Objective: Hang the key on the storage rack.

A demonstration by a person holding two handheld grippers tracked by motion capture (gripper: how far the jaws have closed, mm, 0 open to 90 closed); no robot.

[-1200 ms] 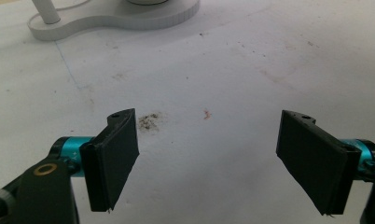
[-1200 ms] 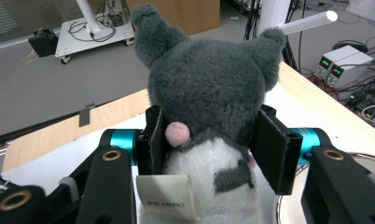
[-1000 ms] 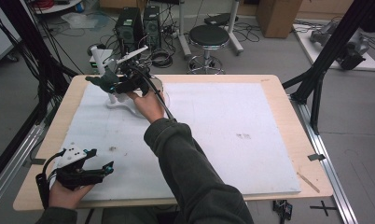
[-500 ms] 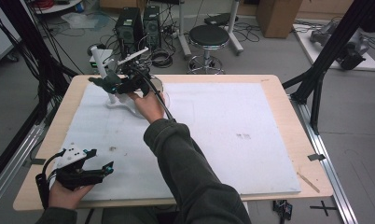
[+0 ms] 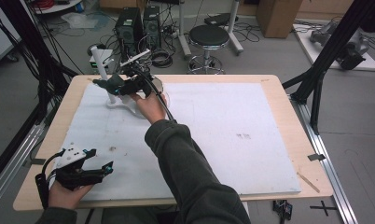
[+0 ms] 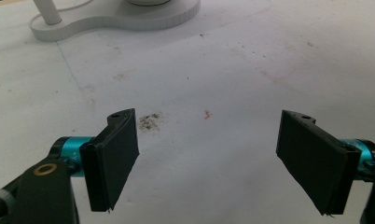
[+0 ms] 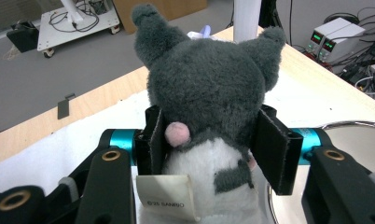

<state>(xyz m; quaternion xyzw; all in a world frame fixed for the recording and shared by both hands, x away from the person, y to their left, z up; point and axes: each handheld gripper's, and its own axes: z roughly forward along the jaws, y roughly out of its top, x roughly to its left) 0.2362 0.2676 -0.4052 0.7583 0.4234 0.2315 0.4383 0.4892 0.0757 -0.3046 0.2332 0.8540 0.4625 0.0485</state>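
Note:
A grey and white plush toy (image 7: 209,79) with pointed ears, a pink tail and a paper tag sits between the black pads of my right gripper (image 7: 211,119), which is shut on its body. In the high view the right gripper (image 5: 113,85) holds the plush toy (image 5: 104,84) at the table's far left, just in front of a white post (image 5: 101,63) on a white stand. My left gripper (image 5: 104,168) rests near the front left corner, low over the white mat. Its jaws stand wide apart with nothing between them (image 6: 209,126).
A white foam mat (image 5: 232,121) covers most of the wooden table (image 5: 288,98). A shiny metal dish (image 7: 349,135) lies just right of the plush toy. The stand's base (image 6: 120,16) lies ahead of the left gripper. Stool, computers and cables stand beyond the far edge.
The right gripper with the plush toy has barely shifted. The left gripper has kept still.

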